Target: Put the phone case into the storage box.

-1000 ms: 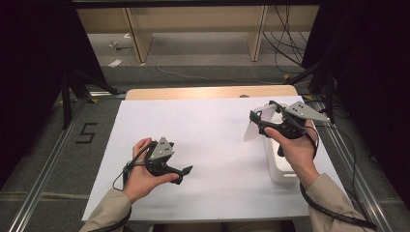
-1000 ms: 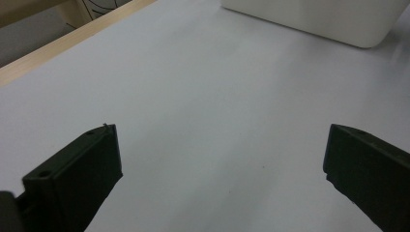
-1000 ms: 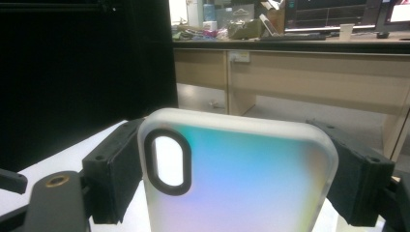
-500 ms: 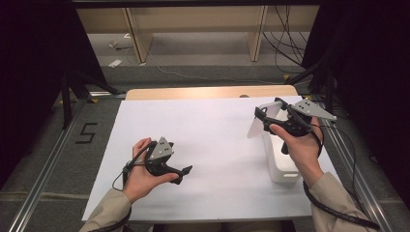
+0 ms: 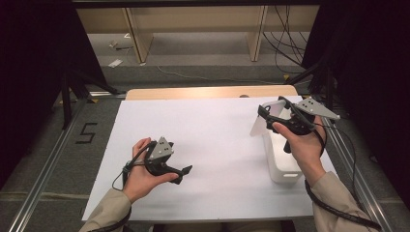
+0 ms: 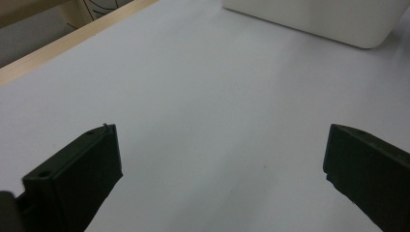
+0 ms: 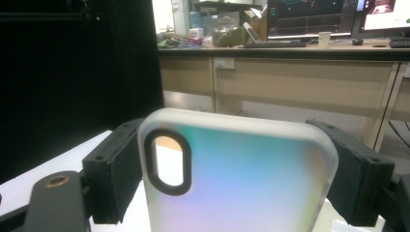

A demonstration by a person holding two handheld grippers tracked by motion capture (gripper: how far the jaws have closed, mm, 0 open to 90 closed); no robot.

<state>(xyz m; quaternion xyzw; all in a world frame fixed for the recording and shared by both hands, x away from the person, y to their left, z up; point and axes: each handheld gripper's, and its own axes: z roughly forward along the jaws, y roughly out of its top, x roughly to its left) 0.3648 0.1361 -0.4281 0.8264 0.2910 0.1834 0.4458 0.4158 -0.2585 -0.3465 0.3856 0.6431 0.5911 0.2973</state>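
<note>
A frosted, translucent phone case (image 7: pixel 241 179) with an oval camera cutout stands upright between the jaws of my right gripper (image 7: pixel 237 169), which is shut on its two long edges. In the high view the right gripper (image 5: pixel 271 114) holds the phone case (image 5: pixel 261 124) in the air, above the far end of a white bin (image 5: pixel 283 162) at the table's right side. My left gripper (image 5: pixel 183 173) rests low over the white table sheet (image 5: pixel 212 140) at the near left. Its jaws stand wide open with nothing between them, as the left gripper (image 6: pixel 222 164) view also shows.
The white bin (image 6: pixel 309 19) lies ahead of the left gripper across bare white sheet. A wooden table edge (image 5: pixel 208 92) runs along the far side. Metal rails (image 5: pixel 48 159) flank the table, and desks with monitors (image 7: pixel 314 19) stand beyond.
The right hand has shifted slightly to the right with the phone case still in its jaws. The left hand has stayed still.
</note>
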